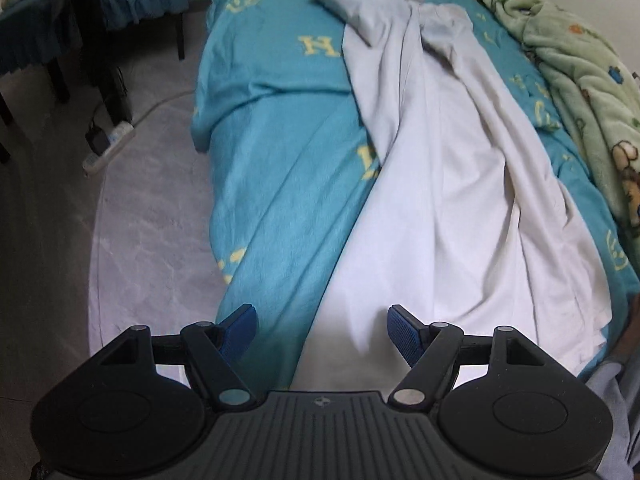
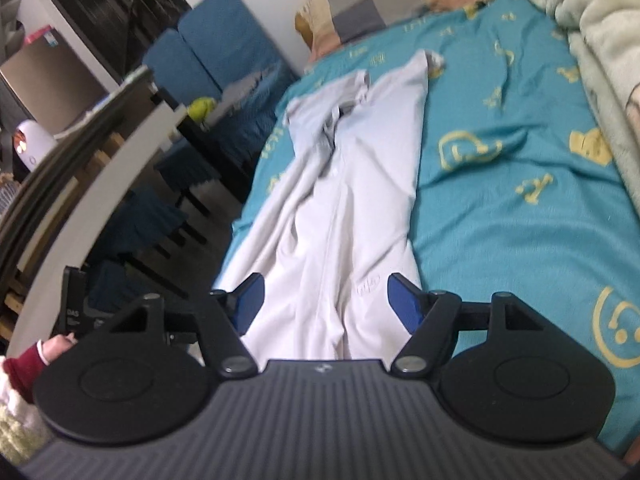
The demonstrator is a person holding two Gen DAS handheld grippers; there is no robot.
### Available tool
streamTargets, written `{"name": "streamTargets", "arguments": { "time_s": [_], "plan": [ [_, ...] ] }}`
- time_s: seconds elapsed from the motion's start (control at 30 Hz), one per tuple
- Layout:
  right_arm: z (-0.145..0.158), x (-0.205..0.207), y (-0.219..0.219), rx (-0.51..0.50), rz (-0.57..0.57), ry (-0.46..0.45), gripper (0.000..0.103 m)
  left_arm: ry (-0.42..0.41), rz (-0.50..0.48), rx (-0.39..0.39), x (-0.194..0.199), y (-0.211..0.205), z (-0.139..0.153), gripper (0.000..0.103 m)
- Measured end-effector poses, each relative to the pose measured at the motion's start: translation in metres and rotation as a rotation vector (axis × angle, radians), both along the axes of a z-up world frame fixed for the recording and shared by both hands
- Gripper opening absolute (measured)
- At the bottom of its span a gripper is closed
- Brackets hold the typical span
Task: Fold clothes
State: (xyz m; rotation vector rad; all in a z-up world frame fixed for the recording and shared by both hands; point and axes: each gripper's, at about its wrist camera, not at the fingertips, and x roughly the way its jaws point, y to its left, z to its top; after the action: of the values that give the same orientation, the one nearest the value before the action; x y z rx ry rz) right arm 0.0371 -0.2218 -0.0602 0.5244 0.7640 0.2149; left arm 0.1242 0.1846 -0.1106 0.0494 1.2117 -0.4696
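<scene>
White garment (image 2: 344, 208) lying on teal bedsheet (image 2: 500, 208), both grippers spread wide

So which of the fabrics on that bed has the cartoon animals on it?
The fluffy green blanket bunched along the bed's far edge. The white garment is plain, and the teal sheet has yellow prints.

I see open teal sheet with yellow prints (image 2: 520, 208) to the right of the long pale grey garment (image 2: 344, 216), free up to the bunched green fleece blanket (image 1: 580, 92) along the far edge. Left of the bed, dark chair legs (image 1: 56, 76) and a white power strip (image 1: 108, 144) crowd the floor.
</scene>
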Motion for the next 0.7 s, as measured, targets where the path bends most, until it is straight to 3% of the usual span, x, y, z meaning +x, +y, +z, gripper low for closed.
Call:
{"name": "streamTargets", "arguments": {
  "time_s": [0.2,0.3,0.4,0.57,0.7],
  "plan": [
    [-0.007,0.003,0.001,0.017,0.015,0.03,0.071,-0.044,-0.095,-0.029,-0.014,0.002,-0.008,0.066],
    [-0.009,0.004,0.002,0.023,0.024,0.039,0.071,-0.063,-0.123,-0.034,-0.02,0.002,-0.013,0.057],
    [-0.011,0.007,0.004,0.031,0.034,0.051,0.071,-0.062,-0.138,-0.032,-0.024,0.003,-0.018,0.046],
    [-0.014,0.009,0.005,0.031,0.036,0.064,0.071,-0.089,-0.149,-0.023,-0.033,0.002,-0.003,0.006],
    [-0.015,0.011,0.005,0.034,0.038,0.073,0.071,-0.128,-0.17,0.002,-0.044,-0.005,0.026,0.001]
  ]
}}
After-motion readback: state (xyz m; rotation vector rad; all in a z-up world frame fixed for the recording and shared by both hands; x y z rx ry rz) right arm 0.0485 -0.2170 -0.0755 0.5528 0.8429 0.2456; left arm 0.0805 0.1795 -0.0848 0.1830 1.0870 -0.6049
